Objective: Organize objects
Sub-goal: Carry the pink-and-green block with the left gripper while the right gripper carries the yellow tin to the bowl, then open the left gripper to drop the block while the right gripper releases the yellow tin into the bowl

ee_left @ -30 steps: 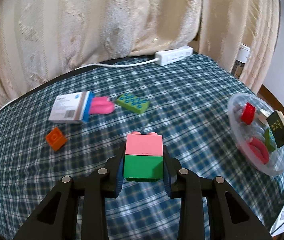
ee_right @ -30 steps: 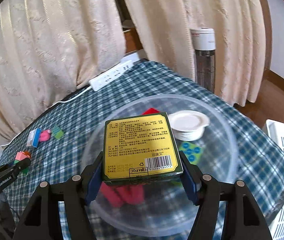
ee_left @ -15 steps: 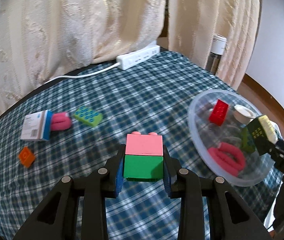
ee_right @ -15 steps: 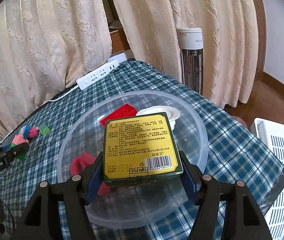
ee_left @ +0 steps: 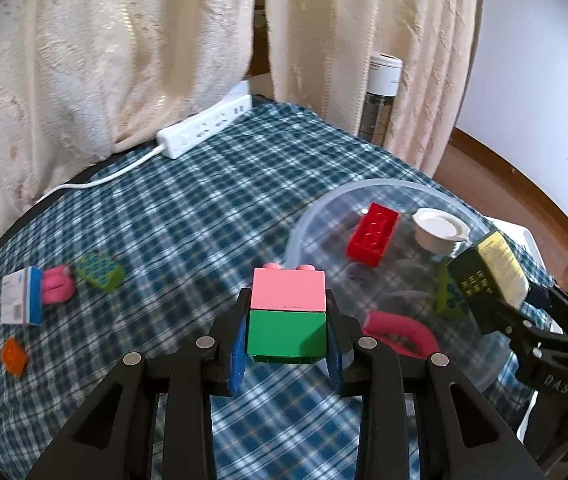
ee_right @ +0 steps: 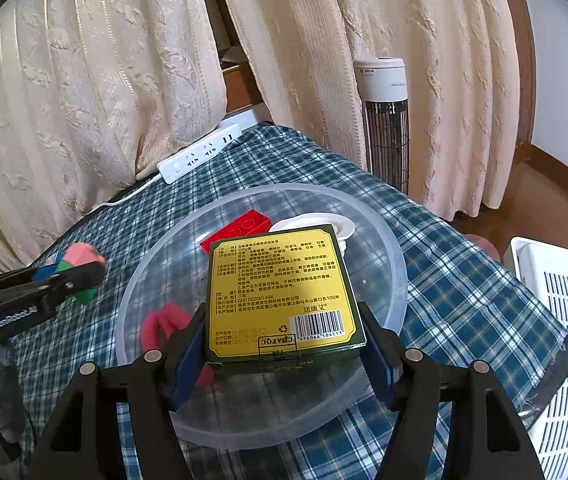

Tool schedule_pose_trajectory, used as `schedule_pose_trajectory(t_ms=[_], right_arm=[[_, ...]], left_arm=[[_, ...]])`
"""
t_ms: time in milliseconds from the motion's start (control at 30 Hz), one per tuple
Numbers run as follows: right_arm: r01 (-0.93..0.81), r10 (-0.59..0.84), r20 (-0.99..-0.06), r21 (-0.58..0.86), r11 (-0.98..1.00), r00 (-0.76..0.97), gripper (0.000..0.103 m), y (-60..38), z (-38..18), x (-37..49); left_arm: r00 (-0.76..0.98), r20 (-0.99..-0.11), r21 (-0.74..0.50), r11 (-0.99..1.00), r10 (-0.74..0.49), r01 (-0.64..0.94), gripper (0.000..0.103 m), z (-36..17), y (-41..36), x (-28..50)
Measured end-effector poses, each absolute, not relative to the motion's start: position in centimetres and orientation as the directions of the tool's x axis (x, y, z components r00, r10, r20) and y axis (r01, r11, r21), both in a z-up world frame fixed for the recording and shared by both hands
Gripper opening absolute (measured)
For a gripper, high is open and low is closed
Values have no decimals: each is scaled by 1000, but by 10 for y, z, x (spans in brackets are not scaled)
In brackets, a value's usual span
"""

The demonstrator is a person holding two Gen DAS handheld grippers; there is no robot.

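Both tongs have closed in on the clear plastic bowl point(ee_right: 398, 276). Left tongs point(ee_left: 287, 334) clamp the pink-on-green stacked block point(ee_left: 288, 314) near its rim; right tongs point(ee_right: 281, 354) grip the green-and-yellow box point(ee_right: 284, 292) above it. Lower each inside before releasing.

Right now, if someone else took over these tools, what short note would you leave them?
Left hand-held gripper: shut on the pink-and-green block, near the clear bowl.
Right hand-held gripper: shut on the green-and-yellow box, over the bowl.
Done: red brick, white cup and pink piece lie in the bowl.
Left: drop both; then the small box, pink clip, green brick, orange block.
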State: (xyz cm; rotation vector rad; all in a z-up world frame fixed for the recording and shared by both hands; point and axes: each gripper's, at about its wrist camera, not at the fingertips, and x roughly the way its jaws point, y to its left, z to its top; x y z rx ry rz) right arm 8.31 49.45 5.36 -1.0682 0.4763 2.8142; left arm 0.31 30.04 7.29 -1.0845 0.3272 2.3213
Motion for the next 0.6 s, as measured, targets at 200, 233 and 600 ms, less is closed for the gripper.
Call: schedule_pose_trajectory(t_ms=[200,233,600], right_arm=[[-187,-35,-657,265,-946,-753,71,496,54,84],[-186,-37,-656,267,-946,-754,71,496,54,84],[-180,-45,-653,273,-945,-756,71,497,53,84]], left_arm=[[-499,-774,-15,-799,390,-601,33,68,318,1],[-496,-775,-16,-797,391,-604,33,67,321,1],[-459,-792,-35,-780,403,-625,34,56,337,-5]])
